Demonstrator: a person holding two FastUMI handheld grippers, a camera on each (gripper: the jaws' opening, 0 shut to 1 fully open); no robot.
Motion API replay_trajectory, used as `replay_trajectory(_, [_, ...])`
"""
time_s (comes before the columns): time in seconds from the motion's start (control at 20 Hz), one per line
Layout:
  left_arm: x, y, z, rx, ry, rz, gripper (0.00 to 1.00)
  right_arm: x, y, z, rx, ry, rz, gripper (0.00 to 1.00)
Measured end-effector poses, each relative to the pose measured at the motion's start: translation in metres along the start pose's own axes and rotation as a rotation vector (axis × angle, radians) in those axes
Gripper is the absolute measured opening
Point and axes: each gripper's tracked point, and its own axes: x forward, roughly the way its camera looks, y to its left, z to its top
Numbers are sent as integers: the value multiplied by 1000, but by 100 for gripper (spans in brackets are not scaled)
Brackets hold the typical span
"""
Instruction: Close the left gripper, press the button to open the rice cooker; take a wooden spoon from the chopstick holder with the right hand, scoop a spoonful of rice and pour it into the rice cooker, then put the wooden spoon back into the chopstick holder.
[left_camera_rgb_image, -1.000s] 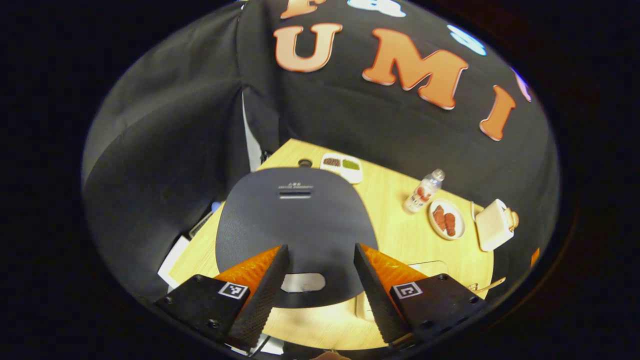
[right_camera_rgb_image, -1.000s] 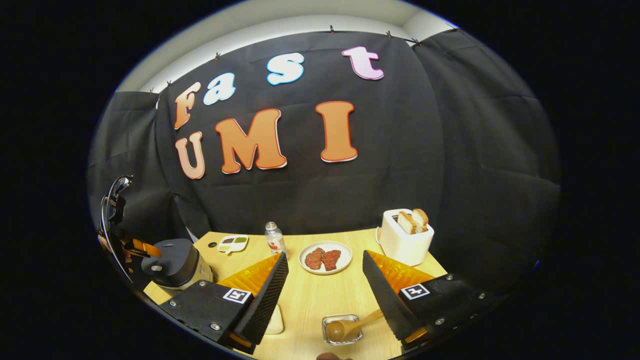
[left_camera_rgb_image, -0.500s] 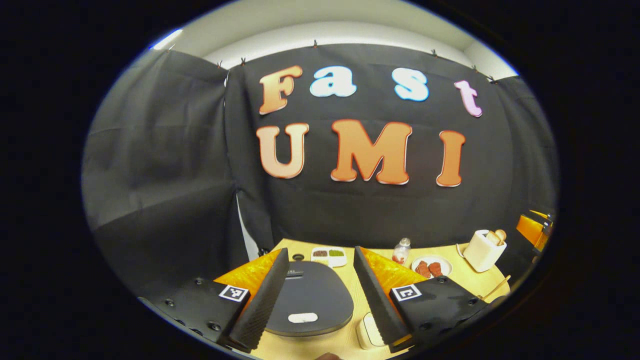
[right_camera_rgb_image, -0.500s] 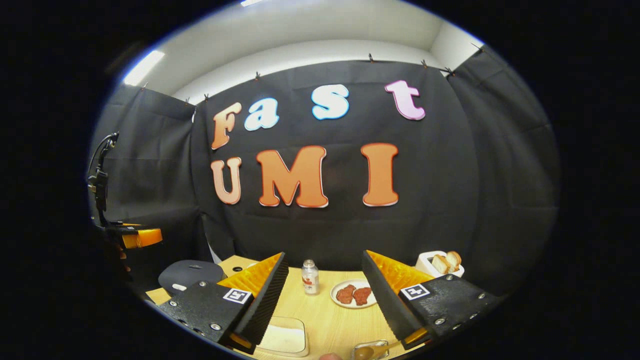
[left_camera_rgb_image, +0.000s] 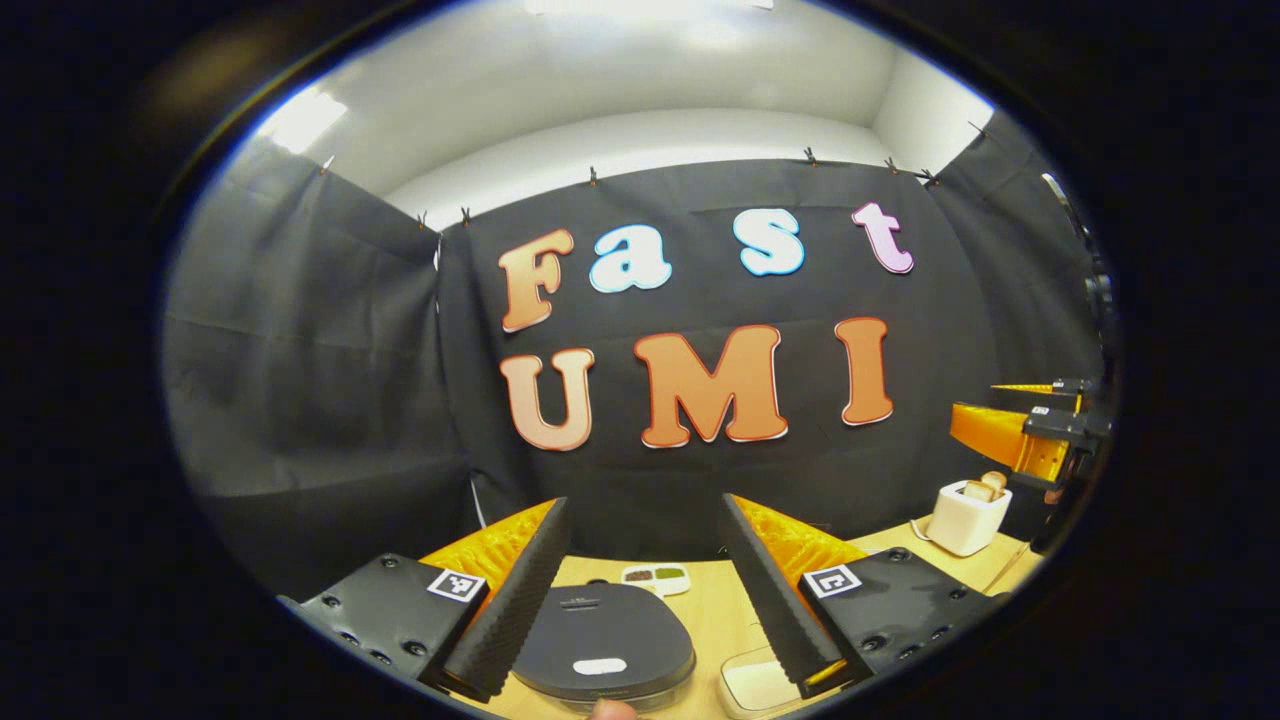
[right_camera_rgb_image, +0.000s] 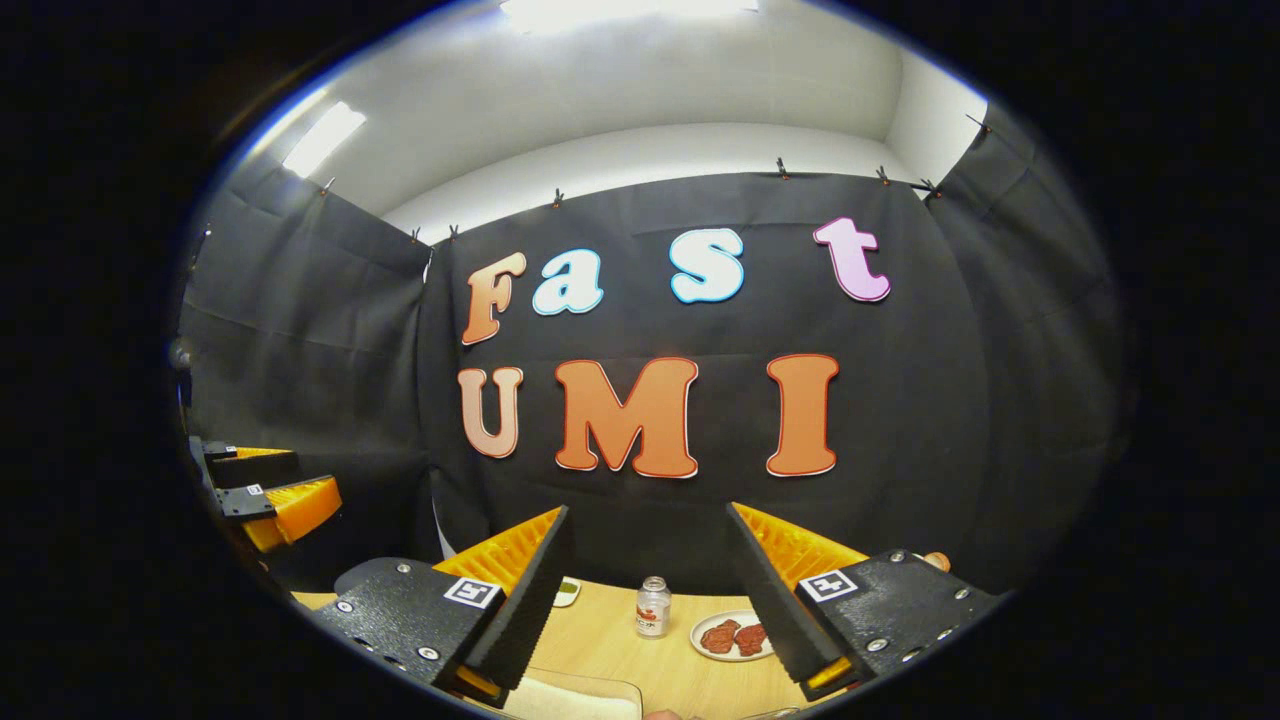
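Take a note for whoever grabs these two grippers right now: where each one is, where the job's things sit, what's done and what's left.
Left gripper: open, empty, raised above the rice cooker.
Right gripper: open, empty, held above the table, facing the bottle and the plate of meat.
Rice cooker: lid down, light button at its front edge.
Done: nothing that shows.
Left: shut the left gripper, press the button, fetch the wooden spoon, scoop rice, pour it in, return the spoon.

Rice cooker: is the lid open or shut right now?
Shut. In the left gripper view the rice cooker lid lies flat on its body, between the open left gripper fingers.
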Motion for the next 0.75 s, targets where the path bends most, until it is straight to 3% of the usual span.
replay_trajectory(0.4, [-11, -3, 15, 5, -66, 49, 100, 4, 16, -16, -22, 57, 34, 93])
replay_trajectory(0.75, [-11, 0, 9, -79, -35, 25, 100, 1, 14, -7, 8, 34, 20, 93])
